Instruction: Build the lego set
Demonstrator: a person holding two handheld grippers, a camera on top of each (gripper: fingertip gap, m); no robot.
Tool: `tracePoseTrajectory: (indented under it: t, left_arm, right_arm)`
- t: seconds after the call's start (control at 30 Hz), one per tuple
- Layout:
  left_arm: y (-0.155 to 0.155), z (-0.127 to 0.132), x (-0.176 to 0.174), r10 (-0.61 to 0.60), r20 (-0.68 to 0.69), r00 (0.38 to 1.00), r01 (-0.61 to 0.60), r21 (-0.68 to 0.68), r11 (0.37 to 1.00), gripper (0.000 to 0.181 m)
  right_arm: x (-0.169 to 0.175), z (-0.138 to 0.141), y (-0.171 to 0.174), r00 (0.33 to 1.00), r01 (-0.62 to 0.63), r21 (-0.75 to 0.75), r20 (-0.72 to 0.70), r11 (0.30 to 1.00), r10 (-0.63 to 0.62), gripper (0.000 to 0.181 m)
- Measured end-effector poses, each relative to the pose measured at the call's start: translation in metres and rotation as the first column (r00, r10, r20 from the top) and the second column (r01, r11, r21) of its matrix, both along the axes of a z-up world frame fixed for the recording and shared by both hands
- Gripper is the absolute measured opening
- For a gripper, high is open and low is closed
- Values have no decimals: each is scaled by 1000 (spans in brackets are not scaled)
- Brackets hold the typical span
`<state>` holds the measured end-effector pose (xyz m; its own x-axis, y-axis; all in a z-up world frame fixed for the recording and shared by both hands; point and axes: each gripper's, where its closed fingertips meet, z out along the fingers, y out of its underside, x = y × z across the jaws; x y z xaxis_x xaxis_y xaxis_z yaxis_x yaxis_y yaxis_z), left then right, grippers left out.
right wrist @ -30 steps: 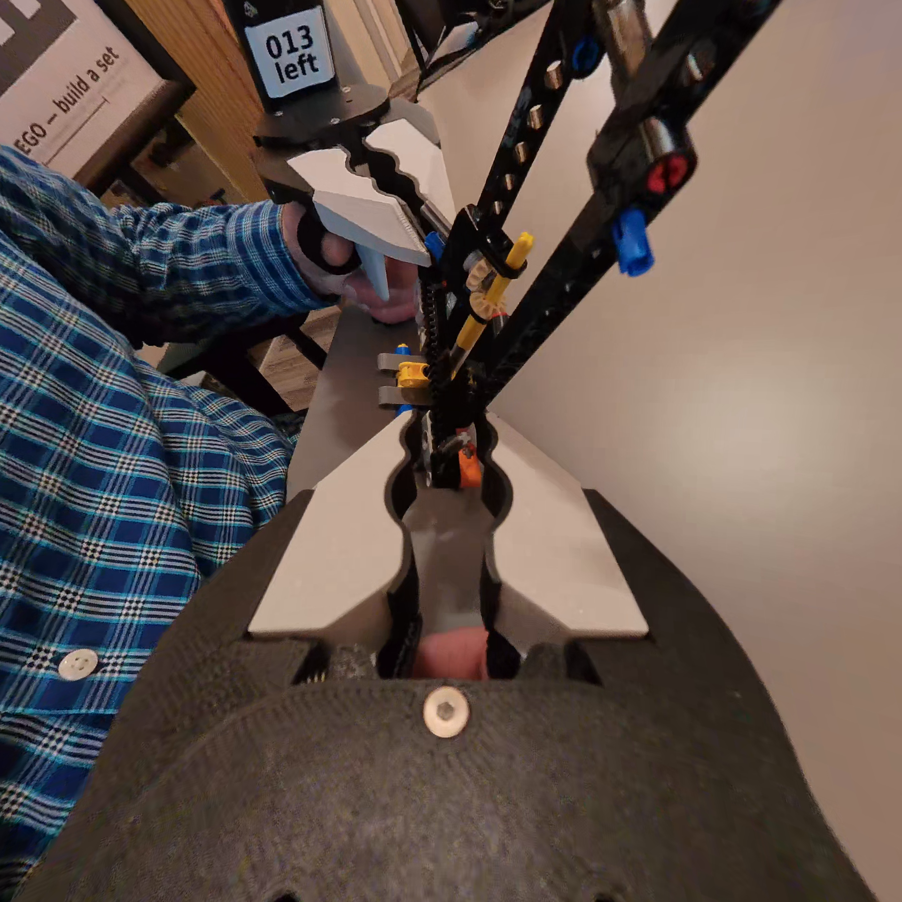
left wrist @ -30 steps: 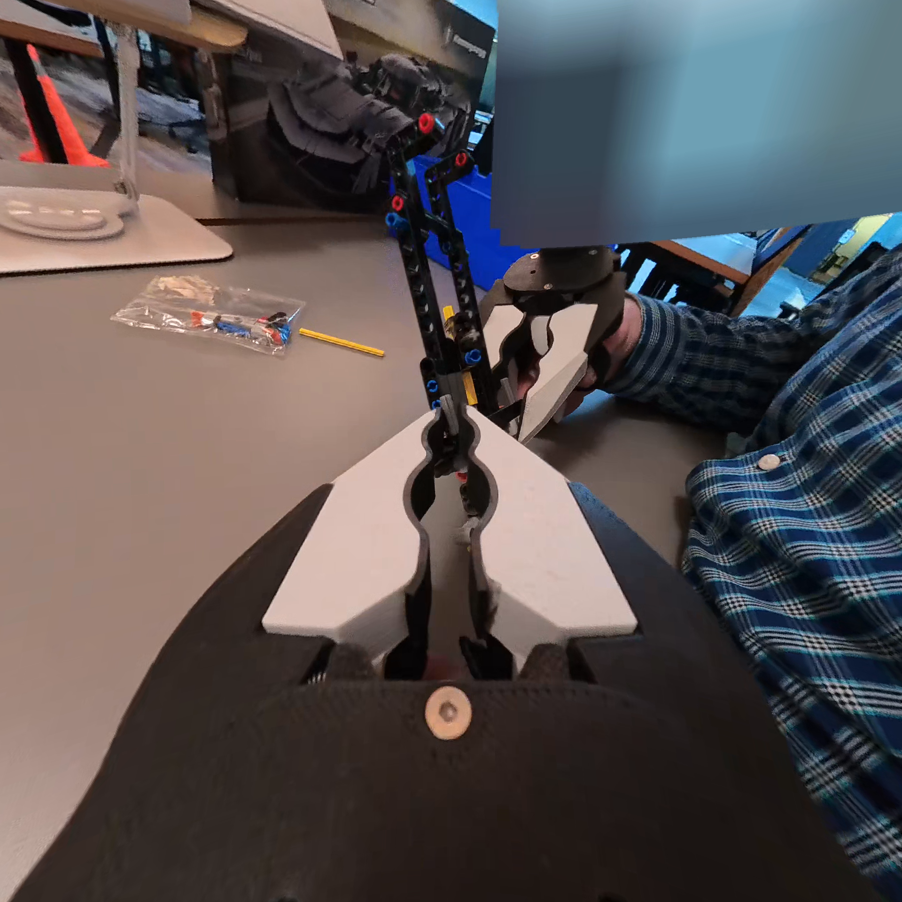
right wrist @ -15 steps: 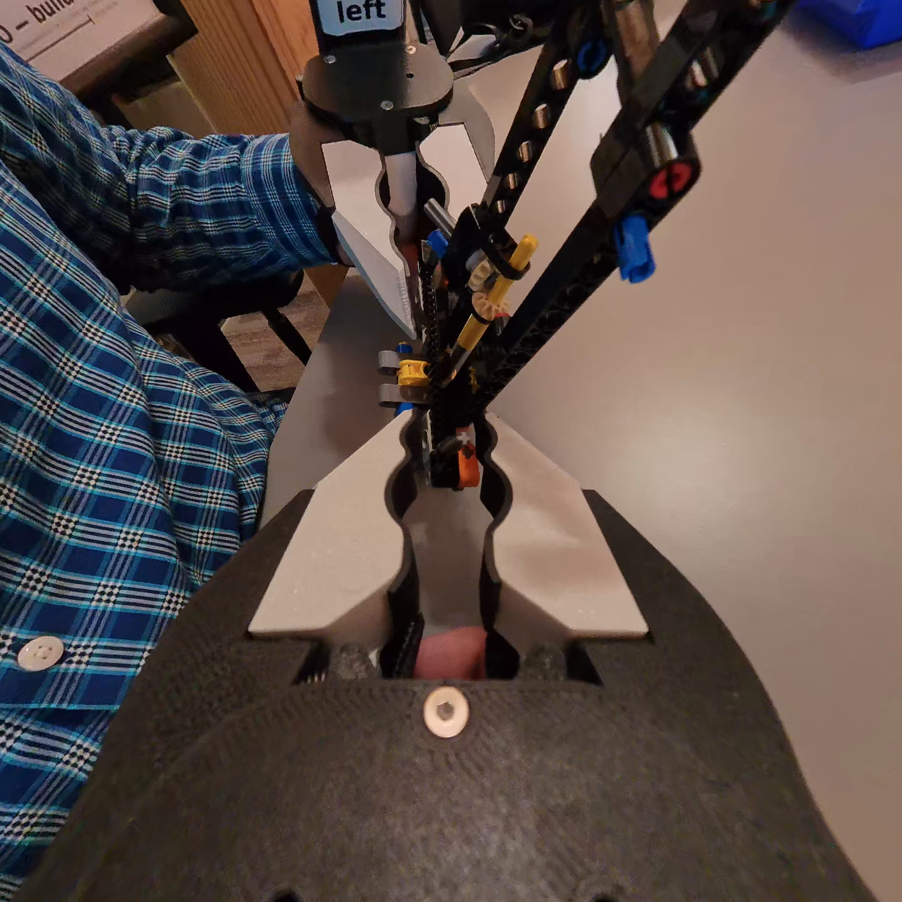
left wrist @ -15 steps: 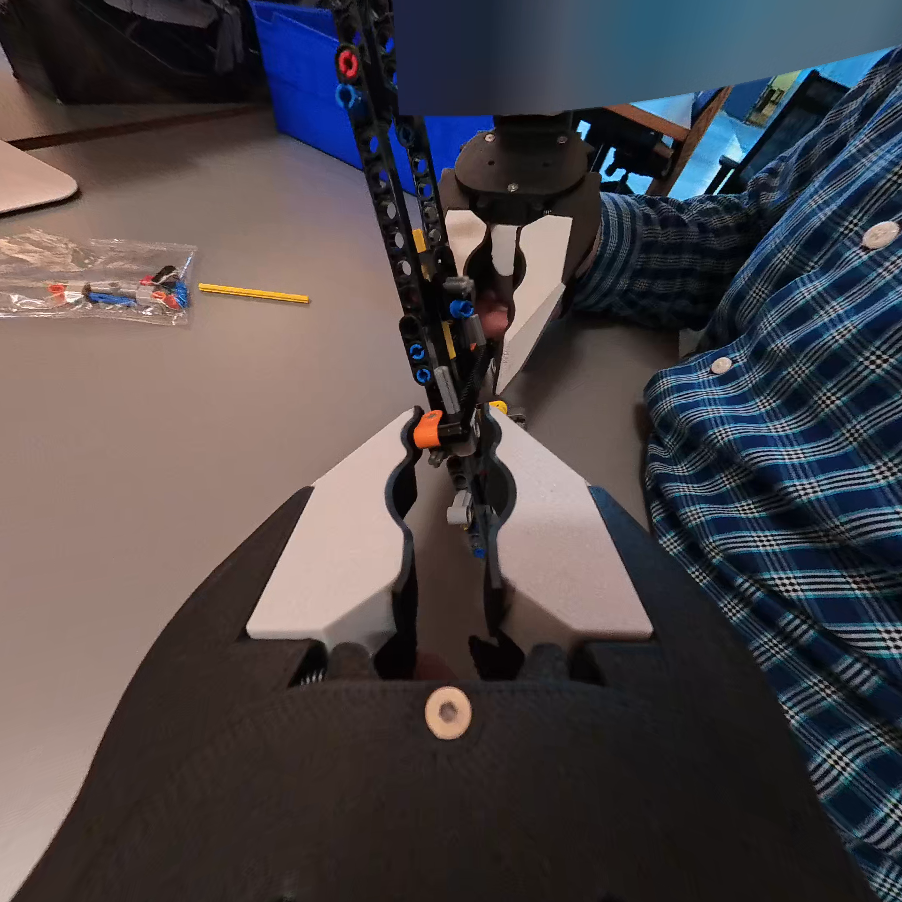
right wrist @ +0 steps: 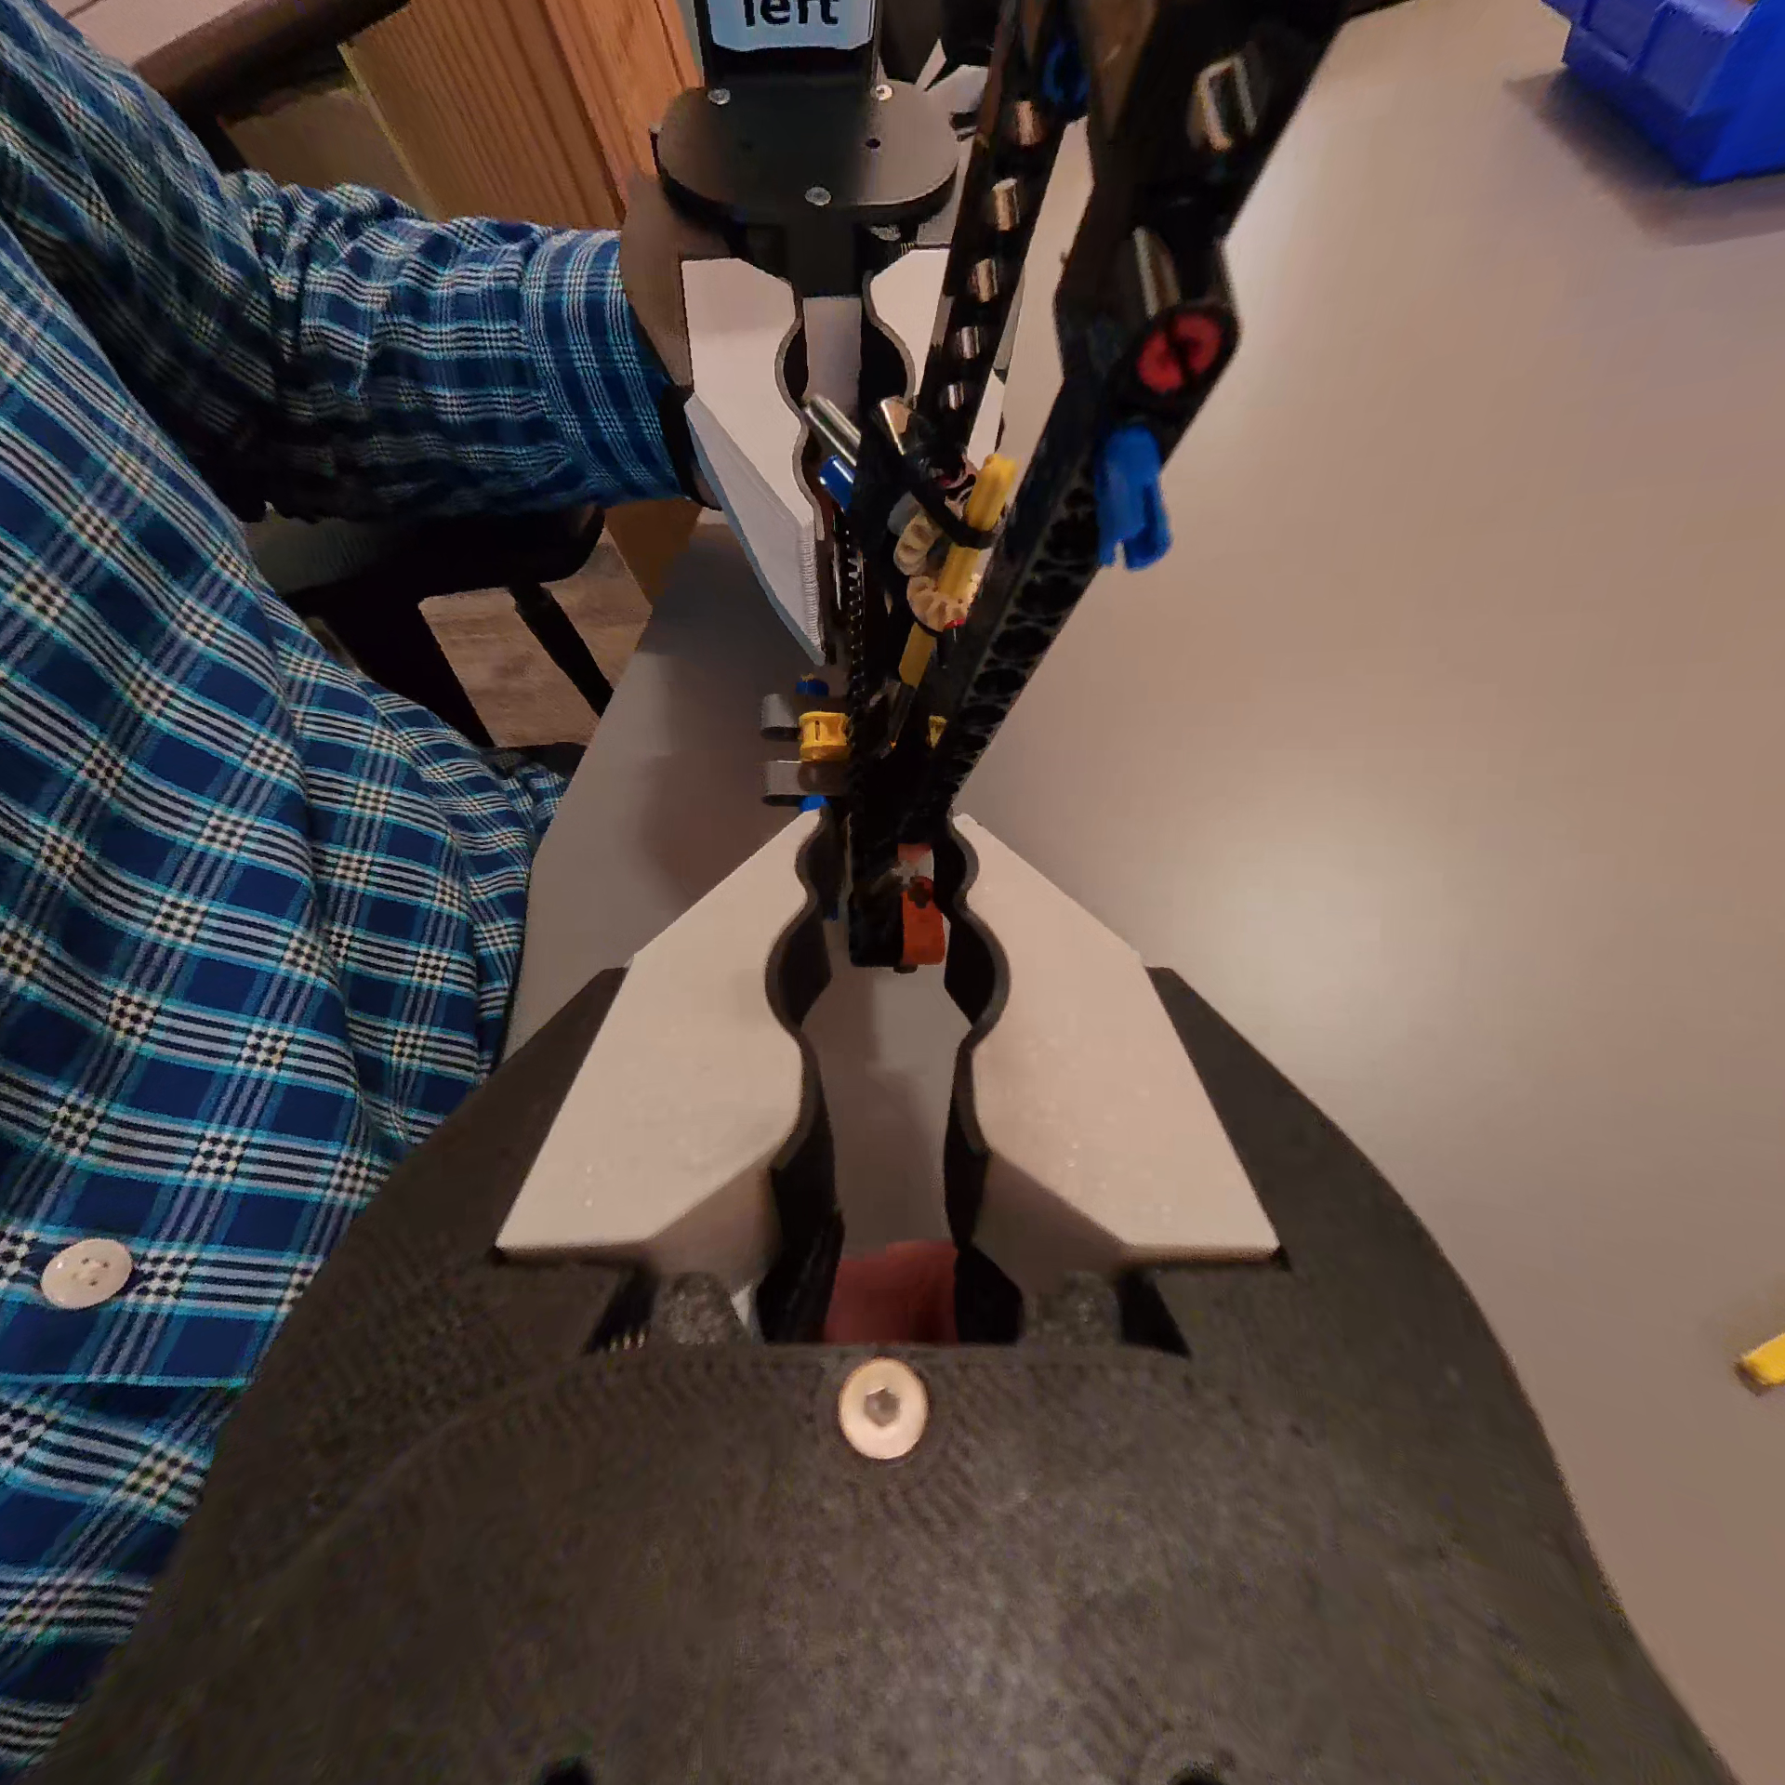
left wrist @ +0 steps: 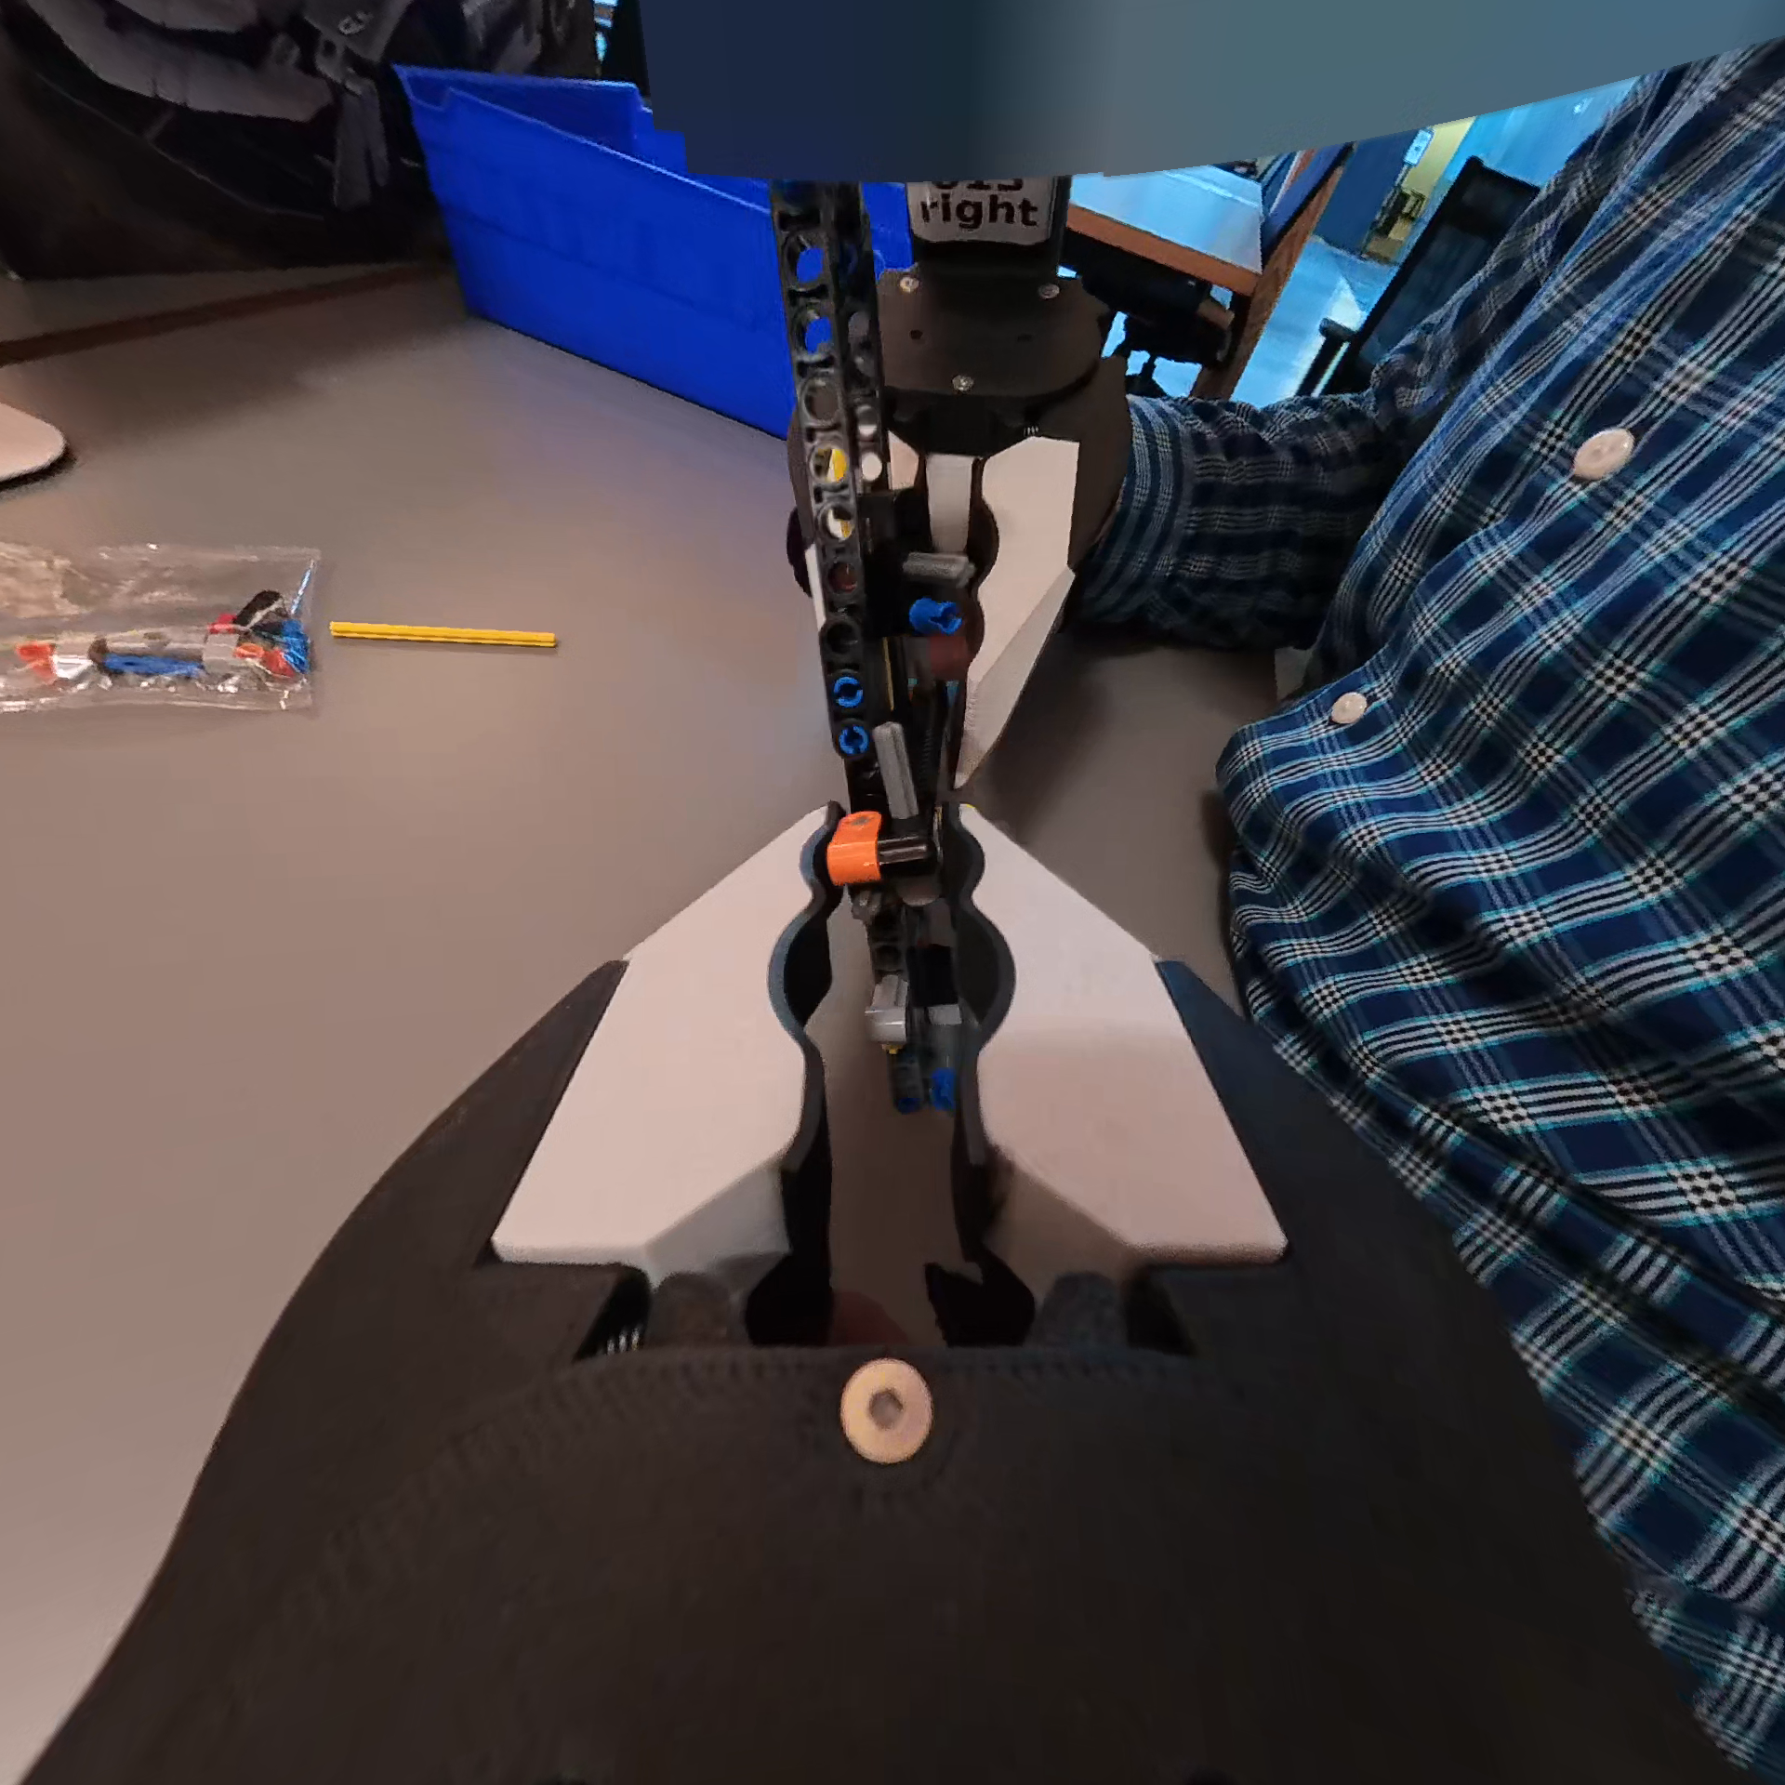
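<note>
The left gripper (left wrist: pixel 893 850) is closed on one end of the black beam-and-pin lego assembly (left wrist: pixel 838 541), at its orange connector (left wrist: pixel 855 847). The right gripper (right wrist: pixel 887 869) pinches the same end from the opposite side (tips almost facing), above the grey worktop's (left wrist: pixel 386 869) near edge. This looks like mid-build handling; next calls for steady alignment.

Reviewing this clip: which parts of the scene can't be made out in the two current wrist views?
- Top of the black lego assembly: left wrist view, hidden behind the mosaic patch; right wrist view, cut off by the top edge.
- Where the left gripper and right gripper grip: the assembly's own beams hide the contact.
- Contents of the clear parts bag: left wrist view, too small to tell apart.
- Yellow piece: right wrist view, cut by the right edge.
</note>
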<state>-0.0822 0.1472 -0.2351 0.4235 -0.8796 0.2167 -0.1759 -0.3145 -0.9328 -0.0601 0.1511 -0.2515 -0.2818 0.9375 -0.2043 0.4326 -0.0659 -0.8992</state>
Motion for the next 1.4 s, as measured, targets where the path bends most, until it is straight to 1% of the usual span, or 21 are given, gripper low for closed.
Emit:
tracePoseTrajectory:
  t: [0.07, 0.17, 0.27, 0.37, 0.47, 0.53, 0.6, 0.67, 0.77, 0.87, 0.97, 1.2, 1.27, 1.3, 1.33, 1.37, 1.4]
  left_arm:
    - [-2, 4, 2, -12, -4, 1000, 12, 35, 999, 17]
    - [-3, 7, 3, -15, -18, 1000, 17, 76, 997, 15]
    - [-3, 7, 4, -17, -18, 1000, 18, 75, 997, 15]
    - [2, 7, 1, 5, 2, 1000, -5, 18, 1000, 15]
    - [5, 2, 0, -10, 12, 1000, 11, -77, 997, 15]
    - [16, -4, -4, 20, -1, 1000, -20, -122, 992, 19]
    - [26, -10, -9, 42, -22, 999, -45, -145, 988, 22]
    - [30, -12, -9, 36, -16, 999, -38, -171, 985, 21]
    - [36, -18, -10, 28, -11, 1000, -29, -221, 975, 18]
    - [37, -23, -10, -12, -2, 1000, 11, -284, 959, 19]
    - [43, -30, -13, -39, 1, 999, 37, -358, 933, 19]
    - [56, -51, -16, -115, -89, 989, 58, -487, 872, 22]
    - [55, -59, -20, -156, -145, 977, 65, -494, 867, 27]
    - [59, -65, -24, -148, -197, 969, 36, -483, 875, 28]
    - [60, -69, -27, -143, -213, 966, 24, -479, 878, 32]
    - [59, -67, -26, -146, -197, 969, 33, -486, 873, 34]
    - [60, -68, -27, -136, -201, 970, 22, -485, 874, 33]
  right_arm:
    - [1, 4, 0, 1000, -8, 47, -22, 999, 9, 17]
    - [3, 4, 1, 1000, -11, 138, -13, 990, 12, 18]
    - [3, 4, 0, 1000, -13, 138, -2, 990, 13, 17]
    - [1, 4, 4, 1000, 25, 68, 11, 997, -26, 18]
    - [0, -3, 4, 996, 40, -79, 77, 996, -34, 18]
    - [-1, -7, 9, 992, 75, -173, 111, 982, -56, 18]
    - [-4, -12, 15, 987, 114, -199, 134, 973, -88, 20]
    - [-5, -16, 20, 982, 138, -224, 158, 965, -104, 21]
    - [-5, -24, 32, 968, 202, -163, 186, 966, -171, 28]
    - [-1, -24, 42, 959, 242, -145, 185, 959, -214, 41]
    - [7, -27, 51, 949, 274, -112, 194, 955, -250, 41]
    - [28, -31, 61, 939, 307, -58, 181, 950, -293, 37]
    - [32, -31, 61, 942, 303, -66, 172, 951, -289, 37]
    - [33, -29, 61, 946, 295, -73, 162, 953, -281, 37]
    - [34, -28, 61, 947, 293, -72, 154, 953, -280, 37]
    - [36, -28, 62, 948, 292, -64, 154, 954, -280, 36]
    - [37, -28, 61, 949, 286, -57, 153, 957, -275, 36]
